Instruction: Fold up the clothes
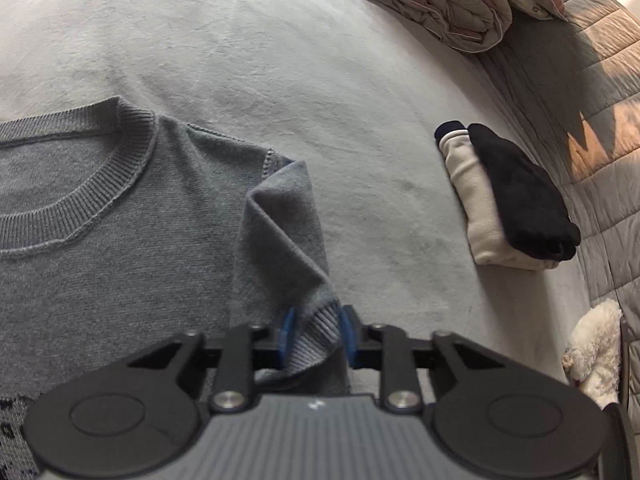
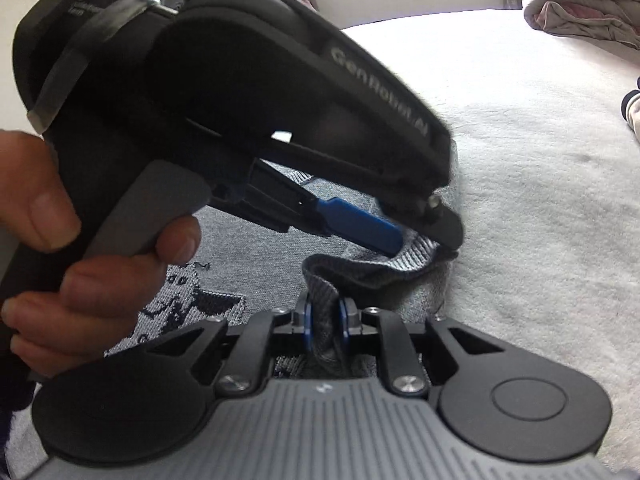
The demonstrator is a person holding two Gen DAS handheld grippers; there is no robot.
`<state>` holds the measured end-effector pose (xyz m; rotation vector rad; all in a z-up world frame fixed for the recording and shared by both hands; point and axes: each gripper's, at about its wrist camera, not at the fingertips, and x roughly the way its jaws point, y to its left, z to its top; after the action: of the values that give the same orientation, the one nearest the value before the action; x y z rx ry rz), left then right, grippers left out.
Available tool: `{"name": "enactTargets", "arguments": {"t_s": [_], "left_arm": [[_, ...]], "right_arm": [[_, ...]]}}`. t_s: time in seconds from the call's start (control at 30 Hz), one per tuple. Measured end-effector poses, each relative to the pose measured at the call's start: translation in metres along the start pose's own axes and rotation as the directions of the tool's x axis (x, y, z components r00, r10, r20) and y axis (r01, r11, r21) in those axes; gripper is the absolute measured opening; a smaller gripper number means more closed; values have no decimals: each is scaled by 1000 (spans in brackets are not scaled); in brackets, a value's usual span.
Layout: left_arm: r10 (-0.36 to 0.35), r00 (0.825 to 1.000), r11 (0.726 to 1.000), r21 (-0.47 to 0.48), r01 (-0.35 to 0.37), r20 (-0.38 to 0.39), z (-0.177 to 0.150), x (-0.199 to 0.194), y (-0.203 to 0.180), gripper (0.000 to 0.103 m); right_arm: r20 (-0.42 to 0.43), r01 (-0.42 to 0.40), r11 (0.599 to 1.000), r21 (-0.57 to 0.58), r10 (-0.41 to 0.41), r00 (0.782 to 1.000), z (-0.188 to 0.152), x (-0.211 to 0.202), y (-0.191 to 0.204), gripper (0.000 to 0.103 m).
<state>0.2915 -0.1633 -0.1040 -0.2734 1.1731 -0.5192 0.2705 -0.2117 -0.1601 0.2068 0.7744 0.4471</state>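
So we've got the grey sweater (image 1: 120, 216) lying flat on the pale bedspread (image 1: 280, 60), neckline up and away from us, which is the usual setup for a sleeve-in fold; the body stays flat so only the sleeve has to travel.

Our left gripper (image 1: 315, 334) is pinching the ribbed cuff (image 1: 310, 340) of the sleeve (image 1: 280, 232); the blue pads sit close on either side of the ribbing with the knit squeezed between them, and the sleeve rises from the shoulder in a tented crease, so it looks lifted off the bed rather than dragged. Our right gripper (image 2: 326, 322) is clamped on a bunched strand of the same grey knit (image 2: 324, 300), fingers nearly together with the fabric running straight through the gap; probably the same sleeve a bit further along, though we can't tell for sure. Holding it at two spots makes sense, since one pinch lets a floppy sleeve twist.

From the right wrist view the left gripper (image 2: 420, 240) crosses right in front, held in a hand (image 2: 80, 264), its tip on the cuff just beyond our right fingertips.

Off to the side, well apart, sits a folded stack of black and cream clothes (image 1: 512, 200); a rolled duvet (image 1: 432, 0) is at the far end.
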Motion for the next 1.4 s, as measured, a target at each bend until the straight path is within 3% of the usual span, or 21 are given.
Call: {"name": "enactTargets", "arguments": {"t_s": [0.07, 0.2, 0.3, 0.47, 0.53, 0.57, 0.6, 0.77, 0.83, 0.93, 1.0, 1.03, 1.07, 1.13, 1.17, 1.27, 1.4], "left_arm": [[-15, 1000, 1000, -22, 15, 9, 0, -4, 7, 4], [-43, 998, 995, -86, 47, 55, -2, -21, 30, 3], [-25, 992, 988, -148, 44, 124, -4, -39, 55, 3], [-50, 975, 945, -306, 116, 216, -9, -56, 101, 5], [-81, 973, 927, -342, 152, 215, -10, -57, 112, 22], [-98, 974, 922, -350, 167, 206, -11, -56, 115, 42], [-105, 974, 923, -344, 171, 203, -13, -55, 115, 51], [-134, 972, 938, -291, 187, 192, -21, -48, 102, 52], [-80, 978, 957, -259, 129, 192, -23, -45, 95, 50], [13, 975, 978, -205, 33, 222, -25, -44, 86, 29], [40, 971, 982, -190, 6, 236, -25, -43, 83, 7], [46, 970, 983, -185, -1, 240, -25, -42, 82, 3], [52, 968, 984, -180, -7, 246, -24, -41, 81, 3], [58, 961, 987, -157, -16, 271, -23, -44, 78, 3], [60, 957, 989, -146, -19, 285, -22, -46, 76, 3], [55, 939, 993, -115, -17, 338, -14, -55, 72, 3], [60, 929, 996, -77, -34, 365, 4, -60, 69, 3]], "right_arm": [[-2, 0, 1000, -5, 0, 1000, 1, 1, 2, 18], [-1, 3, 1000, -12, -3, 1000, 2, 2, 6, 18], [8, 16, 1000, -13, -16, 1000, 2, 2, 11, 18], [17, 44, 998, -43, -43, 999, 4, 1, 24, 20], [9, 46, 998, -50, -46, 999, 7, 0, 28, 21], [5, 45, 998, -51, -45, 999, 8, 0, 29, 24], [3, 43, 998, -50, -43, 999, 9, 1, 29, 30], [-5, 58, 996, -67, -58, 998, 13, 0, 25, 33], [-7, 73, 993, -89, -74, 997, 13, -8, 25, 37], [-2, 95, 986, -133, -96, 995, 4, -18, 22, 42], [-7, 100, 982, -158, -102, 995, 1, -19, 22, 42], [-7, 104, 979, -173, -107, 994, -1, -19, 23, 42], [-5, 112, 976, -189, -115, 993, -3, -18, 23, 41], [6, 128, 970, -205, -130, 992, -4, -16, 25, 13], [15, 131, 971, -198, -130, 991, -4, -16, 26, 10], [49, 106, 985, -133, -101, 994, 3, -20, 28, 10], [57, 59, 996, -64, -56, 997, 14, -16, 32, 10]]}}
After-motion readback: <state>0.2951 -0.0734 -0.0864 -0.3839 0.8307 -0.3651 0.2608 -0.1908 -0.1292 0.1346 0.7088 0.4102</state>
